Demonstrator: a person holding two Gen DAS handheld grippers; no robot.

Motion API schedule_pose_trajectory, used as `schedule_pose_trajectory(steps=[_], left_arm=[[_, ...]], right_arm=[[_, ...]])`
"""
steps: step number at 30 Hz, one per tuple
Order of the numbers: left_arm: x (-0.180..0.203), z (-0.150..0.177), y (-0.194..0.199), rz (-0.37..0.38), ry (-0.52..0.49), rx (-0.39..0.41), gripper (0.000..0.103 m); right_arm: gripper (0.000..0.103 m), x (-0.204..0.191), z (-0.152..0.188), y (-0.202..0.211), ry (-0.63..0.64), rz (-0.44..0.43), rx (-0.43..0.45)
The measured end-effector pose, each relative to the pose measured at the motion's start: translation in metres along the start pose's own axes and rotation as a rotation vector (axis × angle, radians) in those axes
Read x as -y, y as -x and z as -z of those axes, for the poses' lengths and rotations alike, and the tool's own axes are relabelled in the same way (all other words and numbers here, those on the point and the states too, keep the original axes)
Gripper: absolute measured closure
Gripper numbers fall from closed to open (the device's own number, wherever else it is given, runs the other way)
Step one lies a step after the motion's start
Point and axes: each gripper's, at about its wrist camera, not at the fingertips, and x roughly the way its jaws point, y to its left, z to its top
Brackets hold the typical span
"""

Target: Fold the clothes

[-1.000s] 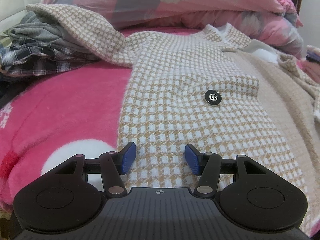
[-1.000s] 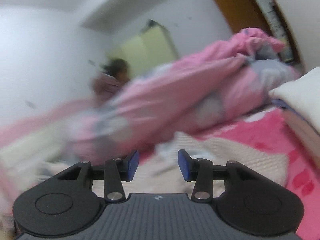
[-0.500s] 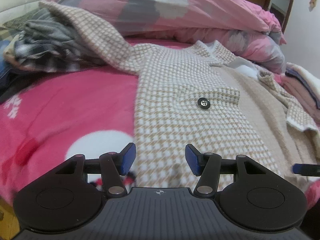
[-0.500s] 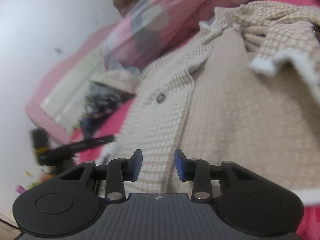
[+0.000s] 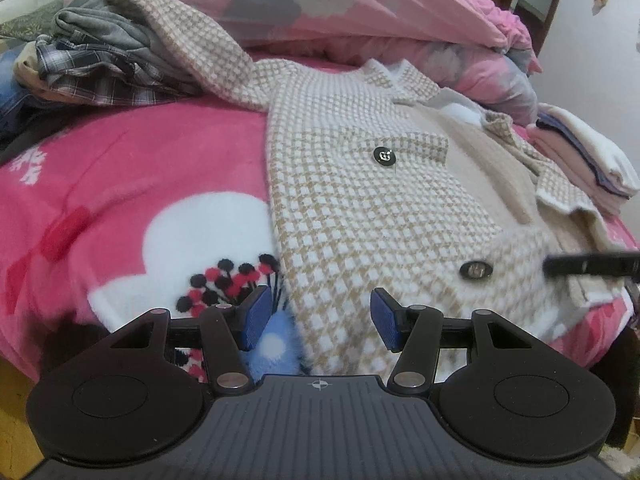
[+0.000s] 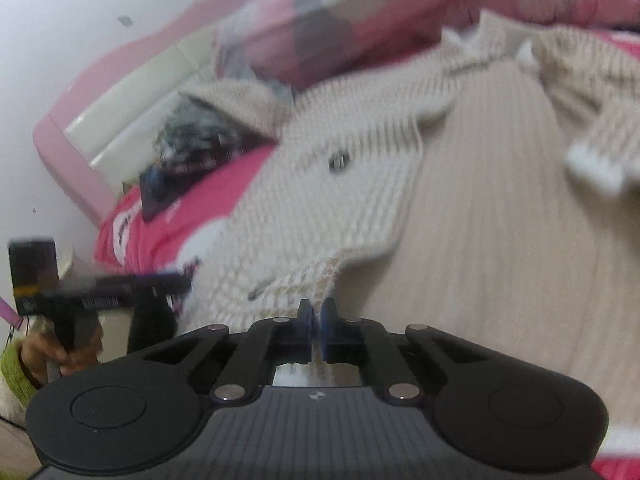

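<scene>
From the left wrist, the left gripper [image 5: 316, 322] hangs over the near edge of the bed, its blue fingers [image 5: 253, 322] spread with nothing pinched; the side hem of the coat [image 5: 360, 208] and the pink blanket [image 5: 132, 184] show in the gap below them. The checked beige-and-white coat lies open and flat on the blanket, one sleeve [image 5: 176, 36] stretched up and left over a pile of clothes [image 5: 92, 64]. One dark button [image 5: 385, 156] sits mid-chest, a second button [image 5: 476, 269] near the hem. A pink duvet [image 5: 360, 4] is heaped behind, and folded clothes [image 5: 580, 156] are stacked at the right. The right gripper [image 5: 588, 265] shows as a blurred dark bar at the coat's lower right edge. From the right wrist, blurred, the right gripper [image 6: 316, 322] has its fingers [image 6: 329, 316] pressed together, having just been closing, and they pinch the coat's [image 6: 328, 208] front edge near the hem. The plain beige lining [image 6: 500, 220] spreads to the right. At the left, a hand [image 6: 52, 354] holds the left gripper [image 6: 124, 290] beside the bed.
</scene>
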Motion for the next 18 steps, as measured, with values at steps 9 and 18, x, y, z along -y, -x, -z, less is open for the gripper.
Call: schedule_pose_trajectory(steps=[9,18], left_arm=[[0.006,0.003,0.006,-0.025,-0.034,0.016,0.049],[0.075,0.008,-0.012,0.127,-0.282,0.112,0.056]], right_arm=[[0.099,0.017,0.008,-0.008,-0.024,0.048,-0.037],[0.099,0.020,0.014,-0.015,0.017,0.099,-0.056]])
